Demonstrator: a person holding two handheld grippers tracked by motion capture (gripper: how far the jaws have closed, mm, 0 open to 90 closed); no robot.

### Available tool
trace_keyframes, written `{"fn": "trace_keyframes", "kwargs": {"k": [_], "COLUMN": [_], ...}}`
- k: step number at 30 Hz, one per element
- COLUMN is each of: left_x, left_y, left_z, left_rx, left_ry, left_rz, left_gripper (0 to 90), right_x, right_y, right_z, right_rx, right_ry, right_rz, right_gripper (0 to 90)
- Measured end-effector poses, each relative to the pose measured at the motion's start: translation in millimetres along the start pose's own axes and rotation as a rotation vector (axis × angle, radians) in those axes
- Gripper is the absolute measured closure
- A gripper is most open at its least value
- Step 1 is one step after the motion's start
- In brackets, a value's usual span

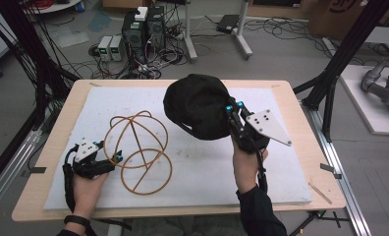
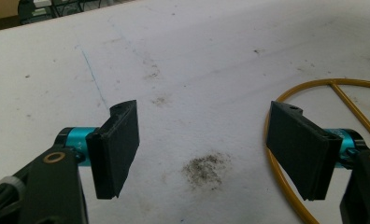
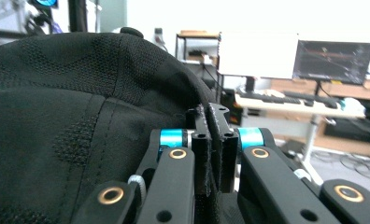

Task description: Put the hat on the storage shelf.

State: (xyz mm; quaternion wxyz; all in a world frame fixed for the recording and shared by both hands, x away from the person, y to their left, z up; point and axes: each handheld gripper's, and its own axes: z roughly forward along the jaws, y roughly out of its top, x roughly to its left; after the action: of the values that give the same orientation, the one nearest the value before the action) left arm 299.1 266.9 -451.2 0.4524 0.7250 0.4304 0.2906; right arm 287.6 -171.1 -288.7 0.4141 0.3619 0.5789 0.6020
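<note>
Right gripper view: right claw (image 3: 214, 144) clenched on a black cap (image 3: 71, 112) edge, apparently a strap; its brim is hidden. High view: cap held above the table (image 1: 281, 191). Left claw (image 2: 204, 149) released, beside the wire frame (image 1: 138, 150).

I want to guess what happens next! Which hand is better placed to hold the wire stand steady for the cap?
Probably the left. The left tool is open and sits right beside the orange wire stand, one pad near its ring. The right tool is busy, shut on the black cap.
</note>
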Motion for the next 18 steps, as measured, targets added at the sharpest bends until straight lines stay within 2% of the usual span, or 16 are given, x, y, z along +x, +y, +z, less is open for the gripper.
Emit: {"fn": "trace_keyframes", "kwargs": {"k": [1,2,6,7,8,9,10,12,14,15,18], "left_x": [0.0,0.0,1.0,1.3,1.5,1.8,1.9,2.6,2.8,3.0,2.6], "left_y": [0.0,0.0,-0.1,-0.1,-0.2,-0.3,-0.5,-0.6,-0.8,-0.8,-0.8], "left_z": [-0.1,-0.1,-0.9,-1.1,-1.3,-1.4,-1.7,-2.3,-2.5,-2.5,-2.3], "left_rx": [0.0,-0.001,-0.003,-0.007,-0.01,-0.014,-0.016,-0.018,-0.022,-0.022,-0.02], "left_ry": [0.0,0.0,0.001,0.007,0.007,0.012,0.011,0.013,0.014,0.012,0.011], "left_rz": [0.0,0.0,-0.007,-0.011,-0.017,-0.018,-0.022,-0.025,-0.032,-0.032,-0.029], "left_gripper": [26.1,26.1,26.1,26.1,26.1,26.0,26.0,26.0,25.9,25.9,25.9], "right_x": [4.4,4.4,14.6,21.9,21.9,30.2,30.2,38.7,53.1,53.1,68.3], "right_y": [9.8,9.8,27.3,34.0,34.0,39.4,39.4,43.2,45.9,45.9,44.6], "right_z": [0.6,0.6,2.0,2.7,2.7,3.9,3.9,5.4,8.0,8.0,9.8], "right_rx": [-0.02,-0.02,-0.05,-0.06,-0.06,-0.069,-0.069,-0.077,-0.084,-0.084,-0.084], "right_ry": [0.021,0.021,0.075,0.107,0.107,0.142,0.142,0.176,0.213,0.213,0.242], "right_rz": [0.009,0.009,0.033,0.043,0.043,0.055,0.055,0.068,0.062,0.062,0.039], "right_gripper": [88.7,88.7,88.6,88.6,88.6,88.6,88.6,88.6,88.6,88.6,88.6]}}
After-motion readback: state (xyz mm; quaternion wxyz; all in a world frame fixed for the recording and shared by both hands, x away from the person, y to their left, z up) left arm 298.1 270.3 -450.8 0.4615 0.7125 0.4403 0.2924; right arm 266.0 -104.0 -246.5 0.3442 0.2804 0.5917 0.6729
